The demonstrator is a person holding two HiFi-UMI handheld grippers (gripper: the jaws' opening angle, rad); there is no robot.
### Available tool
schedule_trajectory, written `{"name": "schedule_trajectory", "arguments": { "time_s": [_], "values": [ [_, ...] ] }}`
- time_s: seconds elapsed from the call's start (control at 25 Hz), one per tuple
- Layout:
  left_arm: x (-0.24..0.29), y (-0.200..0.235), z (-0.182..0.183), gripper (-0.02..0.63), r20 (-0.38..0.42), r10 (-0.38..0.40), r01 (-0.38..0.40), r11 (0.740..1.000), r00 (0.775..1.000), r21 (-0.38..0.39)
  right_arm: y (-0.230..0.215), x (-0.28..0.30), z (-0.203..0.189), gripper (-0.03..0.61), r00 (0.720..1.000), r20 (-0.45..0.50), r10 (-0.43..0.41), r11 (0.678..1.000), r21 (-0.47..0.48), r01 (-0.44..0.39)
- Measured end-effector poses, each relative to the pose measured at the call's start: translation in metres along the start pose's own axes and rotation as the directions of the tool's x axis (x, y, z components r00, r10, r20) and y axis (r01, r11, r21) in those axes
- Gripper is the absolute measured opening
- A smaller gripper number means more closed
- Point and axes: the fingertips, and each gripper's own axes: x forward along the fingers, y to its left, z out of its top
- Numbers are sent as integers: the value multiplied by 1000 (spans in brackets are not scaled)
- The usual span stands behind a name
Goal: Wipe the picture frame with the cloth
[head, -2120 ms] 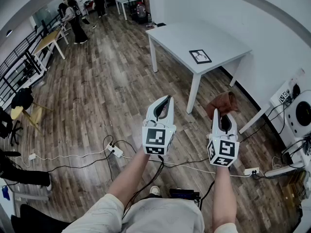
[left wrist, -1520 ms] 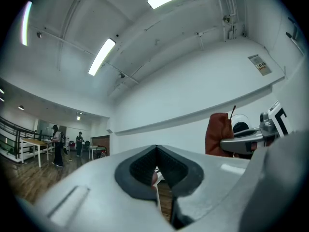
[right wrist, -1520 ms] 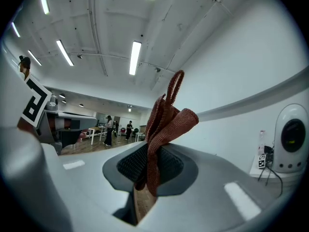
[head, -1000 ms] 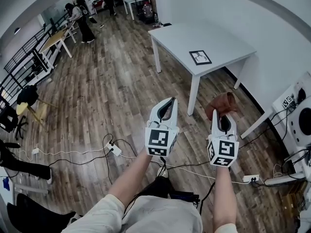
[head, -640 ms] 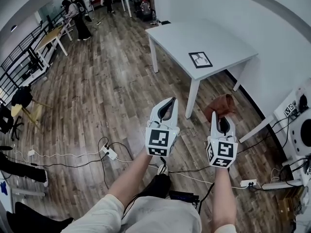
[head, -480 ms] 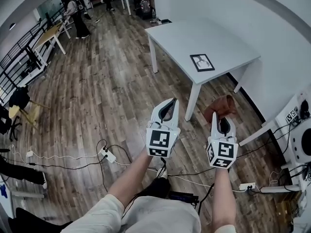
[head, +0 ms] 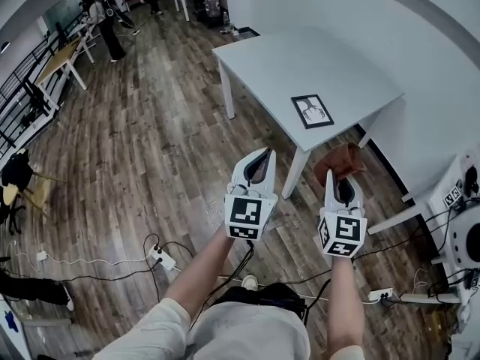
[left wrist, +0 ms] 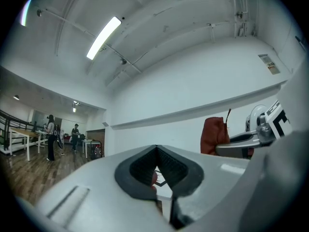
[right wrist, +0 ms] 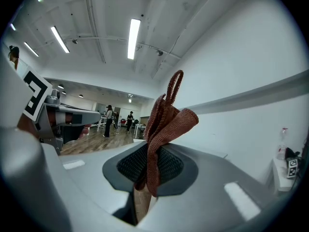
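1. Since the person stands back on the wooden floor, the white desk lies ahead of both arms and, by my judgement, out of reach for now. Only the head view takes in its whole top. The gripper views tilt up at wall and ceiling.
2. The left hand-held gripper is held out beside its partner, clenched on nothing. I take it for the spare one, perhaps meant to steady the frame later. The left gripper view shows the pads meeting at their tips, which from above reads only as a narrow leaf-shaped gap.
3. The right hand-held gripper is grasping the cloth and points toward the desk, so the fabric leads the way.
4. The rust-brown cloth is pinched by one fold, and the rest bunches loose beyond the jaws. That seems sensible, since a loose wad gives a soft wiping face. The right gripper view shows its knit and a loop standing up, where the head view gives only a lump.
5. The picture frame lies flat on the desk near the near corner, well apart from both grippers and not yet wiped. Lying flat suits a wipe from above. Only the head view shows it plainly, and the right gripper view misses it altogether.
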Motion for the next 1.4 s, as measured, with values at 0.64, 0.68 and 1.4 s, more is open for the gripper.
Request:
{"name": "schedule_trajectory", "arguments": {
  "time_s": [0.64, 0.68, 1.4],
  "values": [
    [167, 4, -41, 0, -19, -45, 45, 999, 999, 22, -70, 153, -41, 78, 998, -50, 26, 999, -25, -27],
    [182, 5, -43, 0, -21, -41, 42, 999, 999, 24, -77, 166, -44, 78, 998, -56, 34, 999, -25, -36],
    [366, 35, -100, 0, -113, 14, -15, 1000, 993, -4, -165, 335, -92, 78, 978, -167, 126, 992, -2, -128]
  ]
}}
